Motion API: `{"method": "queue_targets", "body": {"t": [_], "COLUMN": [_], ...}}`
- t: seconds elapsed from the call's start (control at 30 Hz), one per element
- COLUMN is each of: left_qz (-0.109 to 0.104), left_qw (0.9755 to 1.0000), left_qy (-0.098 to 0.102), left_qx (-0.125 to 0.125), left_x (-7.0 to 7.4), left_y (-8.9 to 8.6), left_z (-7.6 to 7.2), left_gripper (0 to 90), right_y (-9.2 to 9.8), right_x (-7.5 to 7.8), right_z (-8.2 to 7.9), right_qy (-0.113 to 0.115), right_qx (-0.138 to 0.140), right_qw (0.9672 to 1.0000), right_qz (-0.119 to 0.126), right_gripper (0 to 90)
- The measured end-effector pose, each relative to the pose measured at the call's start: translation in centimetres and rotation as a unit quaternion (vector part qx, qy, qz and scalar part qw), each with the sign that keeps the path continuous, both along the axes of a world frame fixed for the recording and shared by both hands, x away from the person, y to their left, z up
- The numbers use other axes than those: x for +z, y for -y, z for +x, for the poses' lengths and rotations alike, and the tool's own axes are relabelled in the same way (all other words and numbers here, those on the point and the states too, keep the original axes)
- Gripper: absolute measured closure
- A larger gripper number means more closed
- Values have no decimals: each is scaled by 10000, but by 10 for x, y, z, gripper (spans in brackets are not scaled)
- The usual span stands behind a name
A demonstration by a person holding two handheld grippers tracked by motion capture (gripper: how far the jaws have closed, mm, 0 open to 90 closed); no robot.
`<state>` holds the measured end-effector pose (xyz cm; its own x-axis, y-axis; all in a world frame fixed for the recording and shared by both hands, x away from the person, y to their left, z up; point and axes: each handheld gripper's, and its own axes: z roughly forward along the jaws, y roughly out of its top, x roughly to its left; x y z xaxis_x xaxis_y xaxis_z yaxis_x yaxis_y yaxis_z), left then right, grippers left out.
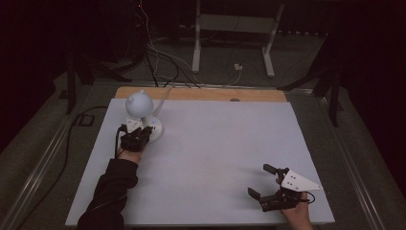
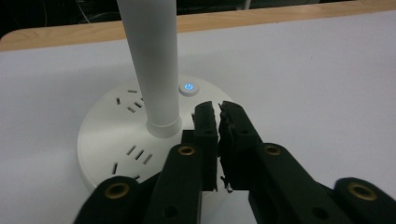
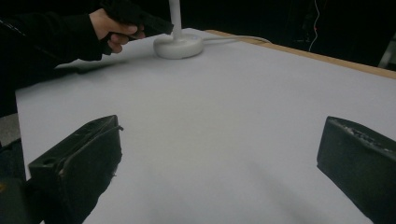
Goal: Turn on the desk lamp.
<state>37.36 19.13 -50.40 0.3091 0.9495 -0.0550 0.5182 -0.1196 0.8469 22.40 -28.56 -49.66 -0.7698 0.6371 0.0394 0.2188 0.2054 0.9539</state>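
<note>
I am holding the left gripper (image 2: 218, 109) clenched on nothing, tips hovering over the lamp base (image 2: 107, 140) just short of its power button (image 2: 188, 87), glowing blue; the press is looking not yet made, and the right gripper (image 1: 269, 182) is idling agape, well apart

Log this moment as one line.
left tool: shut, empty, over lamp base near power button | right tool: open, empty, above table

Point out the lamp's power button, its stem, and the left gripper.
power button (image 2: 189, 87), left gripper view, centre of the lit blue symbol.
stem (image 2: 152, 60), left gripper view, middle of the white tube.
left gripper (image 2: 218, 112), left gripper view, between its closed fingertips.
</note>
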Motion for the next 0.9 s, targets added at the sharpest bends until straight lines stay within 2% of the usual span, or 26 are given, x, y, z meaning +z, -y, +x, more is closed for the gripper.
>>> {"method": "queue_targets", "body": {"t": [0.03, 0.17, 0.3, 0.43, 0.9], "left_qz": [-29, 17, 170, 107, 178], "left_qw": [10000, 9999, 9998, 9998, 9996], "left_qy": [9, -3, 51, 21, -70], "left_qx": [-23, -105, -131, -168, -217], "left_x": [-1, -5, -8, -9, -13], "left_y": [0, -1, -1, -2, -3], "left_z": [0, 2, 2, 4, 6], "left_gripper": [900, 900, 900, 900, 900], "right_y": [0, 0, 0, 0, 0], "right_x": [0, 0, 0, 0, 0], "right_z": [0, 0, 0, 0, 0], "right_qy": [6, 9, 5, 5, -5], "right_qx": [0, -1, 2, 2, 16], "right_qw": [10000, 10000, 10000, 10000, 10000], "right_qz": [-4, 4, 2, 1, 0], "right_gripper": [0, 0, 0, 0, 0]}}
